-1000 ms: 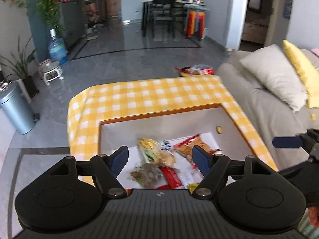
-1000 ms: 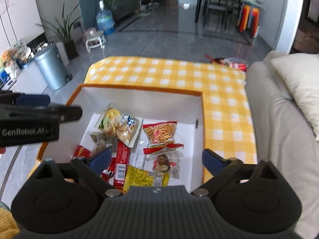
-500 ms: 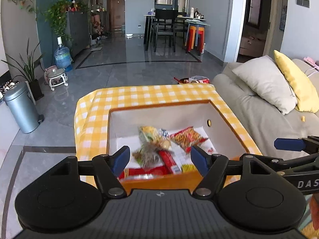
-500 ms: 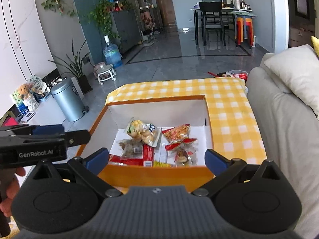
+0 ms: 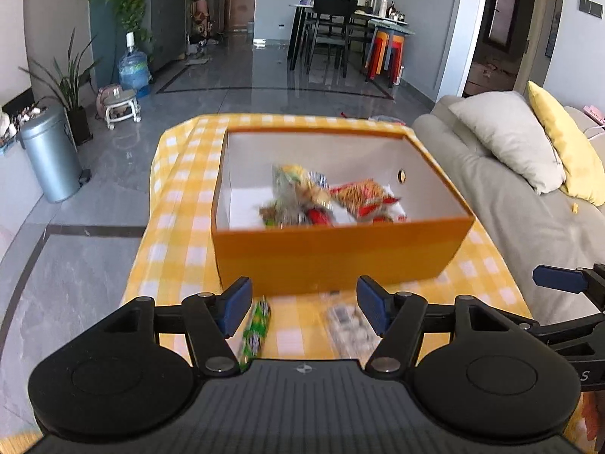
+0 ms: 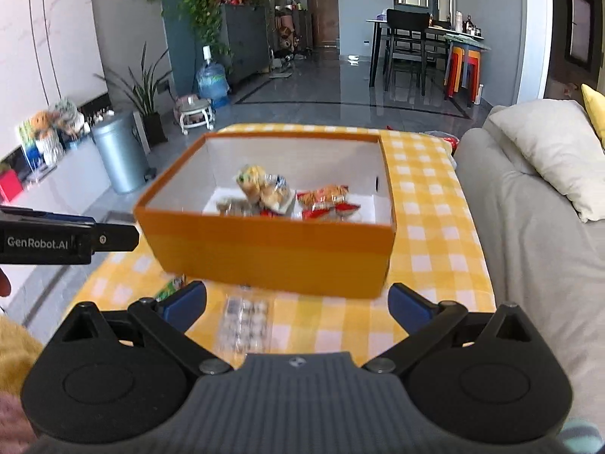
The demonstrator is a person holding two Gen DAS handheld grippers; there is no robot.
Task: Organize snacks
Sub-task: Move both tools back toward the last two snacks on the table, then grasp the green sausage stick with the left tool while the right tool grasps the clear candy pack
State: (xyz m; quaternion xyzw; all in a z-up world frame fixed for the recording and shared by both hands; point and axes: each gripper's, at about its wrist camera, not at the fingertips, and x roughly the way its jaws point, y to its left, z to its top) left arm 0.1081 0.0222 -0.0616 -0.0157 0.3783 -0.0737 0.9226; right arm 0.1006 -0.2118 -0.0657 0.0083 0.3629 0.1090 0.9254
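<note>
An orange box (image 5: 340,253) (image 6: 264,253) stands on the yellow checked tablecloth (image 5: 177,227) and holds several snack packets (image 5: 321,196) (image 6: 287,196). In front of it on the cloth lie a green snack stick (image 5: 257,329) (image 6: 170,289) and a clear packet (image 5: 349,327) (image 6: 245,321). My left gripper (image 5: 304,306) hovers above these two. Its jaws are closing, and its pads touch nothing. My right gripper (image 6: 298,304) stands wide open over the clear packet, empty. Each gripper shows at the edge of the other's view.
A grey sofa (image 5: 529,208) with a beige pillow (image 5: 506,132) and a yellow one runs along the table's right side. A metal bin (image 5: 49,159), a plant, a stool and a water bottle stand on the floor at left. Dining furniture (image 6: 416,49) is far behind.
Both grippers have drawn back from above the box toward the near side of the table. The box's front wall and the two packets on the cloth have come into view. The left jaws have narrowed a little.
</note>
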